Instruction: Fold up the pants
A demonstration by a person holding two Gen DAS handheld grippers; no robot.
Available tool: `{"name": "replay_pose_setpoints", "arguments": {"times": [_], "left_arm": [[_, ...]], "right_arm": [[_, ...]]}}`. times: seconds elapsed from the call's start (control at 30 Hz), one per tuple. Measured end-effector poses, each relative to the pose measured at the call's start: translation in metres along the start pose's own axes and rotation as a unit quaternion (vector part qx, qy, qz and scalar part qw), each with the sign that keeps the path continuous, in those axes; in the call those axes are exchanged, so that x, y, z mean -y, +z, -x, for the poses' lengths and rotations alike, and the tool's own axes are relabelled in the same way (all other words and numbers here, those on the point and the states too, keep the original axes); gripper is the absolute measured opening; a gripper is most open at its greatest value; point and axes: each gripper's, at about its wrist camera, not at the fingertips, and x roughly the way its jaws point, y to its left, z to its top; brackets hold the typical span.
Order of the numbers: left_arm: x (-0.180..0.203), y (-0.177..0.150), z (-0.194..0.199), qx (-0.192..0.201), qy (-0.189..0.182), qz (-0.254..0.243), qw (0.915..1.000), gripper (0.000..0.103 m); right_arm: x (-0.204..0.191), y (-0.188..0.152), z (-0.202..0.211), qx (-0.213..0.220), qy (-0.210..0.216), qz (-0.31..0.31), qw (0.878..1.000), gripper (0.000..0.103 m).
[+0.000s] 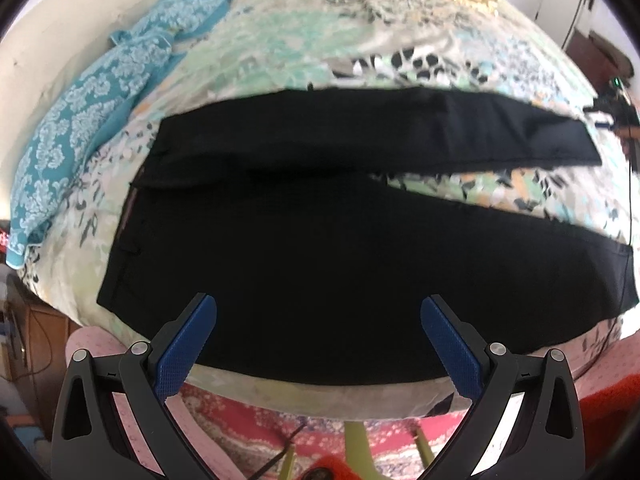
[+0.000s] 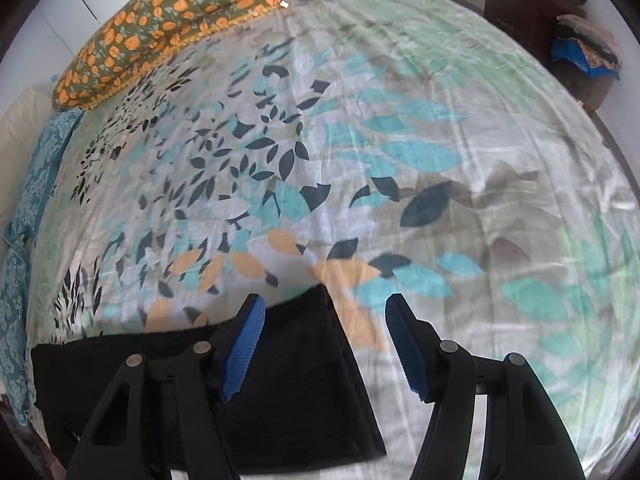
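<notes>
Our left gripper [image 1: 318,304] hangs over the flat black cloth pants [image 1: 320,272], its bumpy blue pads wide apart with nothing between them. Our right gripper [image 2: 325,306] is apart too, above one pant leg's end. We see the pants spread on the soft bed sheet [image 2: 400,140] with leaf shapes. A teal flowery cloth [image 1: 100,92] lies beside them, and an orange-fruit pillow [image 2: 160,20] sits far behind.

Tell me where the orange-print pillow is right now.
The orange-print pillow lies at the far edge of the bed, upper left in the right wrist view, on the leaf-print bedspread, well beyond the black pants.
</notes>
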Motion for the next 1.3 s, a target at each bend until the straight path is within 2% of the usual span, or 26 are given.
{"name": "replay_pose_setpoints", "arguments": {"times": [0.07, 0.1, 0.13, 0.17, 0.2, 0.27, 0.33, 0.4, 0.43, 0.5, 0.53, 0.57, 0.63, 0.67, 0.77, 0.83, 0.9, 1.0, 1.1, 1.13, 1.17, 1.23, 1.3], "left_arm": [[0.005, 0.001, -0.008, -0.009, 0.004, -0.009, 0.9999, 0.102], [0.007, 0.001, -0.011, -0.012, 0.006, -0.012, 0.9998, 0.102], [0.008, 0.001, -0.014, -0.016, 0.008, -0.015, 0.9997, 0.102], [0.009, 0.0, -0.017, -0.019, 0.009, -0.016, 0.9996, 0.102], [0.009, 0.0, -0.019, -0.023, 0.009, -0.015, 0.9996, 0.102], [0.008, 0.0, -0.024, -0.033, 0.005, -0.009, 0.9994, 0.102], [0.009, -0.001, -0.027, -0.037, -0.001, -0.003, 0.9993, 0.102], [0.011, -0.004, -0.028, -0.038, -0.005, -0.001, 0.9993, 0.102], [0.013, -0.006, -0.029, -0.042, -0.005, -0.003, 0.9991, 0.102], [0.016, -0.007, -0.03, -0.049, -0.004, -0.006, 0.9988, 0.102], [0.017, -0.008, -0.028, -0.05, -0.003, -0.008, 0.9987, 0.102], [0.016, -0.008, -0.026, -0.047, -0.002, -0.009, 0.9988, 0.102], [0.015, -0.004, -0.021, -0.036, 0.003, -0.011, 0.9993, 0.102], [0.013, -0.003, -0.02, -0.032, 0.005, -0.011, 0.9994, 0.102], [0.011, -0.001, -0.023, -0.03, 0.002, -0.007, 0.9995, 0.102], [0.012, -0.003, -0.027, -0.038, -0.008, -0.003, 0.9992, 0.102], [0.016, -0.004, -0.031, -0.046, -0.019, -0.004, 0.9987, 0.102], [0.025, -0.007, -0.03, -0.046, -0.026, -0.016, 0.9985, 0.102], [0.034, -0.011, -0.023, -0.04, -0.021, -0.036, 0.9983, 0.102], [0.035, -0.012, -0.019, -0.036, -0.017, -0.039, 0.9984, 0.102], [0.034, -0.013, -0.015, -0.033, -0.014, -0.04, 0.9986, 0.102], [0.029, -0.012, -0.007, -0.024, -0.007, -0.034, 0.9991, 0.102], [0.023, -0.011, -0.001, -0.009, -0.002, -0.027, 0.9996, 0.102]], "right_arm": [[0.0, 0.003, -0.018, -0.022, 0.005, -0.001, 1.0, 0.061], [-0.001, 0.003, -0.029, -0.042, 0.012, 0.001, 0.999, 0.055], [-0.004, 0.002, -0.038, -0.066, 0.011, 0.009, 0.998, 0.038], [-0.009, 0.003, -0.039, -0.068, -0.001, 0.024, 0.997, 0.03], [-0.018, 0.005, -0.034, -0.058, -0.009, 0.046, 0.997, 0.014], [-0.035, 0.011, -0.015, -0.023, -0.029, 0.089, 0.995, 0.014], [-0.048, 0.018, 0.014, 0.053, -0.048, 0.119, 0.99, 0.013], [-0.058, 0.021, 0.033, 0.132, -0.071, 0.14, 0.979, 0.013], [-0.061, 0.022, 0.026, 0.138, -0.085, 0.14, 0.977, 0.014], [-0.061, 0.02, -0.006, 0.101, -0.103, 0.129, 0.981, 0.015], [-0.059, 0.016, -0.02, 0.091, -0.112, 0.12, 0.982, 0.023], [-0.056, 0.014, -0.025, 0.089, -0.112, 0.11, 0.984, 0.025], [-0.041, 0.008, -0.02, 0.107, -0.082, 0.07, 0.988, 0.043], [-0.028, 0.005, -0.011, 0.12, -0.059, 0.045, 0.99, 0.046], [0.015, -0.008, 0.012, 0.115, -0.033, -0.026, 0.992, 0.047], [0.048, -0.026, 0.021, 0.08, -0.015, -0.08, 0.993, 0.047], [0.067, -0.044, 0.023, 0.053, 0.022, -0.115, 0.992, 0.047], [0.073, -0.066, 0.014, 0.024, 0.08, -0.133, 0.988, 0.047], [0.054, -0.066, -0.007, 0.011, 0.102, -0.112, 0.988, 0.046], [0.044, -0.065, -0.013, 0.009, 0.087, -0.095, 0.992, 0.03], [0.03, -0.063, -0.014, 0.009, 0.048, -0.056, 0.997, 0.023], [0.018, -0.066, -0.004, 0.017, 0.011, -0.015, 1.0, 0.02], [0.005, -0.07, 0.008, 0.034, -0.057, 0.038, 0.997, 0.02]]}}
